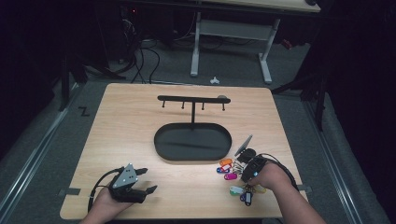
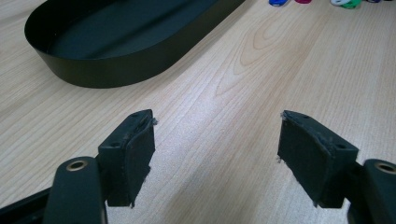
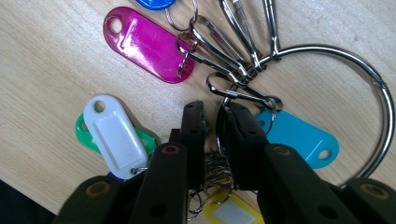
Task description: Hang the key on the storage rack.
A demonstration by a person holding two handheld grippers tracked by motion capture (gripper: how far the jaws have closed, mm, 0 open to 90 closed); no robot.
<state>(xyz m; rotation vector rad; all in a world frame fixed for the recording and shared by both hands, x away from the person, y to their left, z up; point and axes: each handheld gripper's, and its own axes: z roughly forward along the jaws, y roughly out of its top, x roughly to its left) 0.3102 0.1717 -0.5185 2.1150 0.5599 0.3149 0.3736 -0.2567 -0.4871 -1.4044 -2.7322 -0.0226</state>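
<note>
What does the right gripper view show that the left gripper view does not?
Right gripper view: the right gripper, jaws nearly closed around the large metal ring, with clips, a magenta tag, white tag and light blue tag.
Left gripper view: the left gripper, jaws wide open with nothing between them, and the black oval tray.
Both: the wooden table.

Left gripper: black body, grey three-cornered plate on top with small dark screw dots, black cable looping off its rear. Its jaws are black with brass-ringed holes in the arms; the rubber pads are frayed at the edges, with small screw holes. Right gripper: the same black jaws and brass-ringed holes, black cable. Forearms bare, no sleeves.
</note>
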